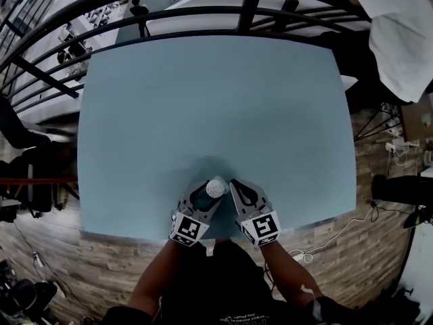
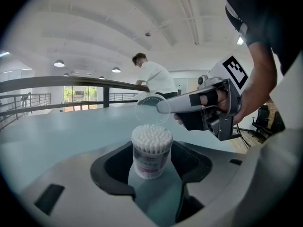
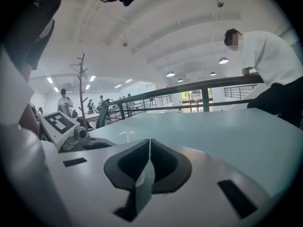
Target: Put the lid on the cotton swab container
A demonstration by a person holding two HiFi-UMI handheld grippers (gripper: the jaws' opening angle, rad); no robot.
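The cotton swab container [image 2: 151, 141], a small clear tub packed with white swabs and open at the top, stands on the light blue table [image 1: 216, 100] near its front edge. My left gripper [image 2: 151, 168] is shut on it, one jaw against each side. The clear round lid [image 2: 149, 109] hangs just above and behind the tub, pinched at its rim by my right gripper [image 2: 160, 108]. From above, the swabs [image 1: 215, 187] show between the left gripper [image 1: 207, 195] and the tip of the right gripper [image 1: 232, 182]. The right gripper view shows its own jaws [image 3: 150, 144] closed together; the lid is barely visible there.
A black railing [image 1: 203, 15] runs along the table's far side. A person in a white shirt [image 1: 399, 26] leans on it at the far right. Cables [image 1: 338, 232] lie on the wooden floor to the right. A coat stand [image 3: 82, 86] rises beyond the table.
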